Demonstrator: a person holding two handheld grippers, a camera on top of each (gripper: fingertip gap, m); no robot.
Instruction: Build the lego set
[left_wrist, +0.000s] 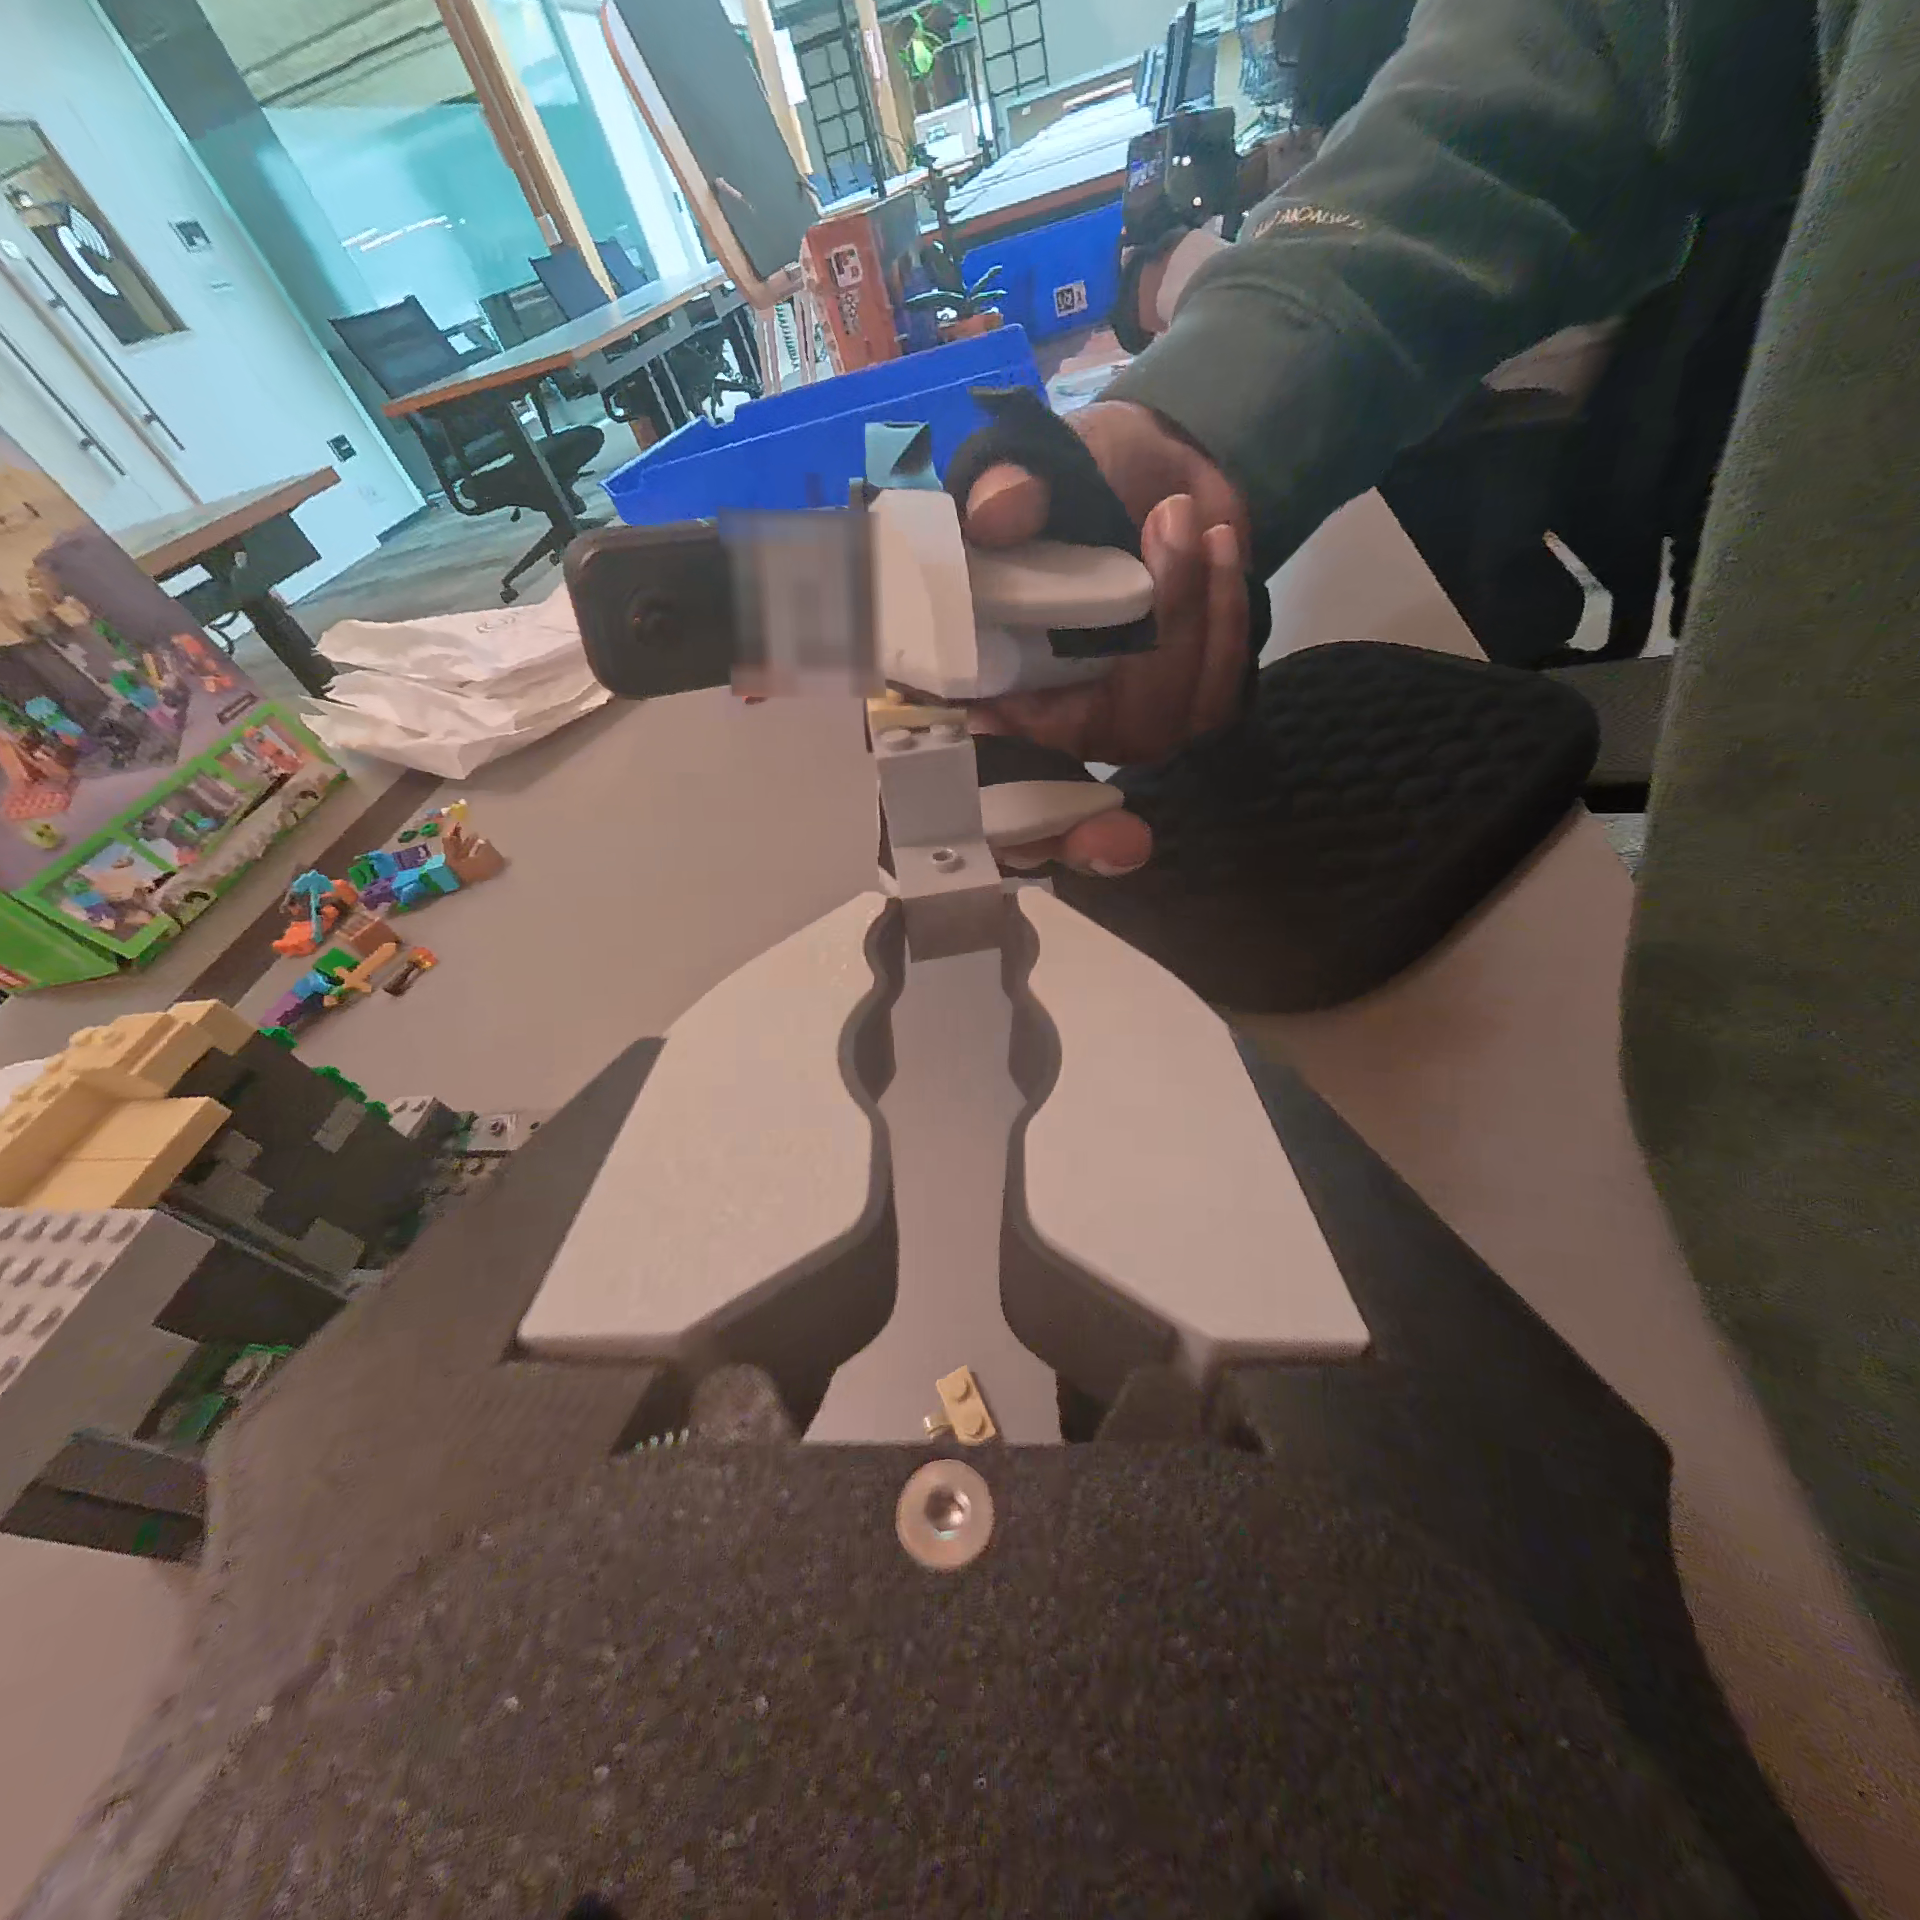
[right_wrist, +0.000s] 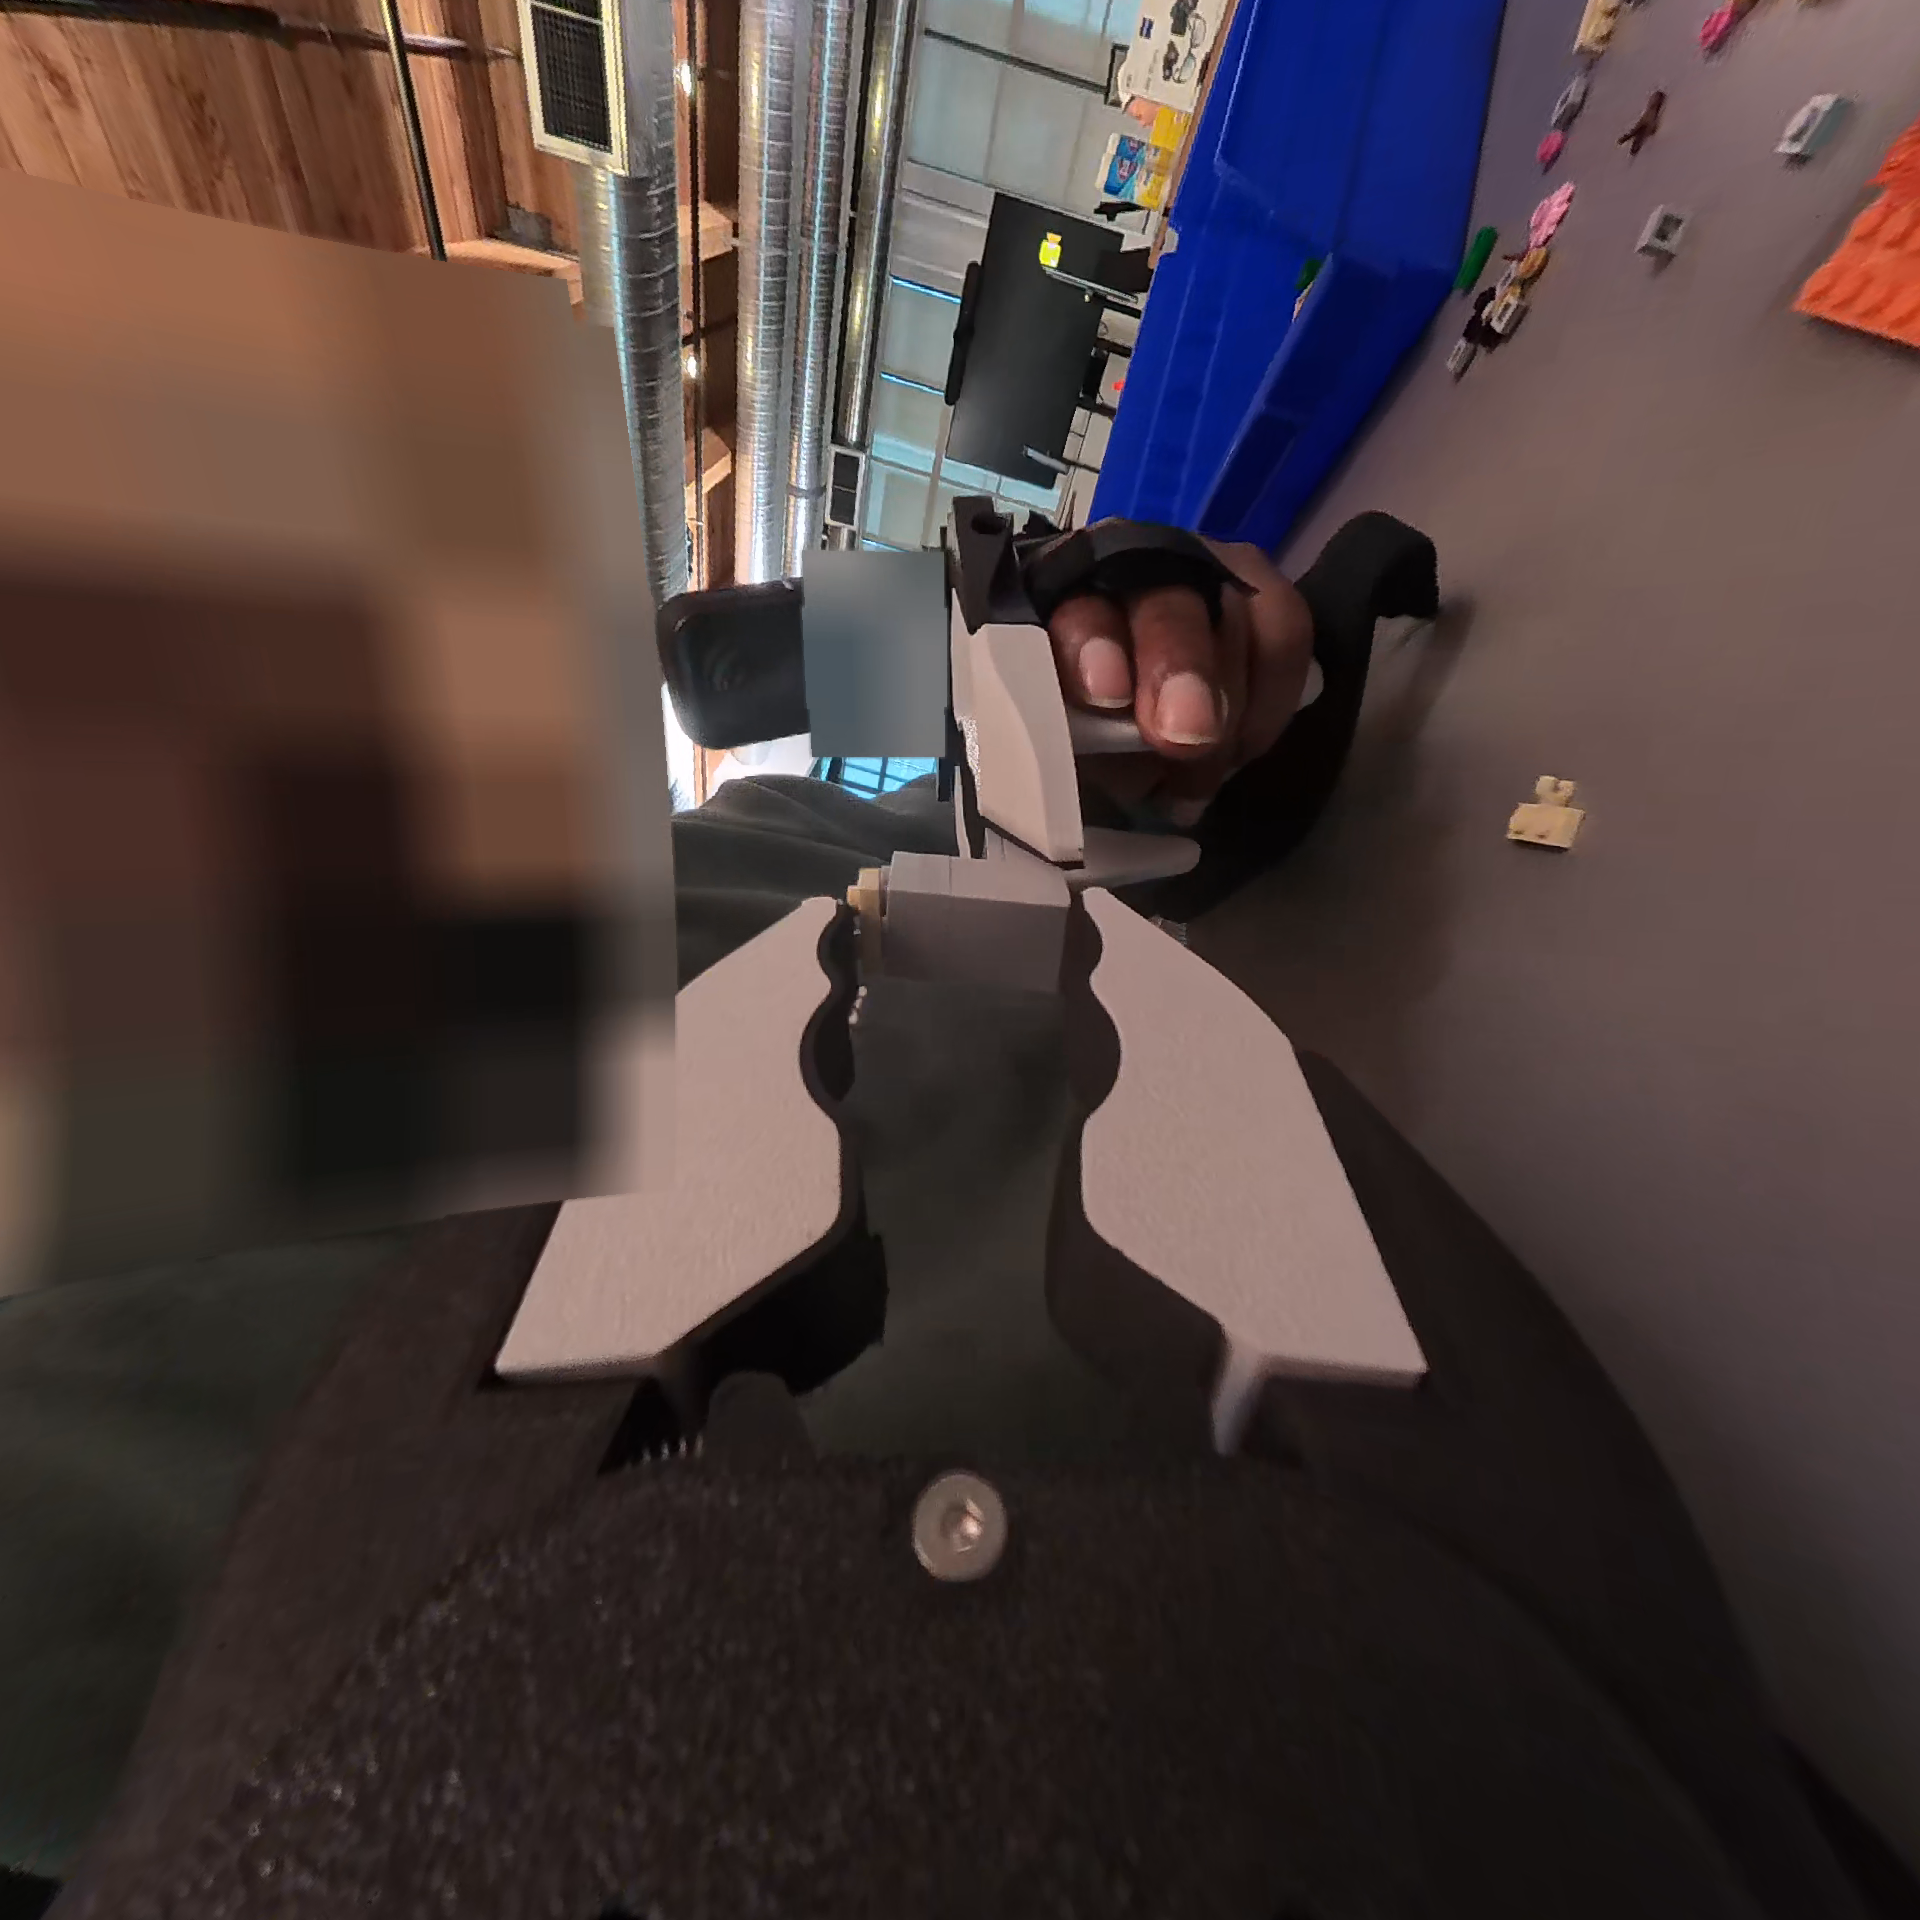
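Printed toy box (left_wrist: 125, 748) at left: lettering too small to make out. Grey-green sleeve (left_wrist: 1351, 239): faint stitched writing, blurred. Small wall signs (left_wrist: 190, 234): not legible. Boxes (right_wrist: 1148, 135) on the far shelf: print unreadable. Nothing else bears writing.

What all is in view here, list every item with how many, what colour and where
grey brick stack: one, grey with a tan piece on its far end, gripped between both grippers
tan plate: one, on table under left gripper
loose bricks: many, mixed colours, table left
brick model: one, tan, dark, green, near left
set box: one, green-edged, far left
blue bin: one, behind
black pad: one, right
left gripper: fingers on stack
right gripper: fingers across stack
hand: on right gripper
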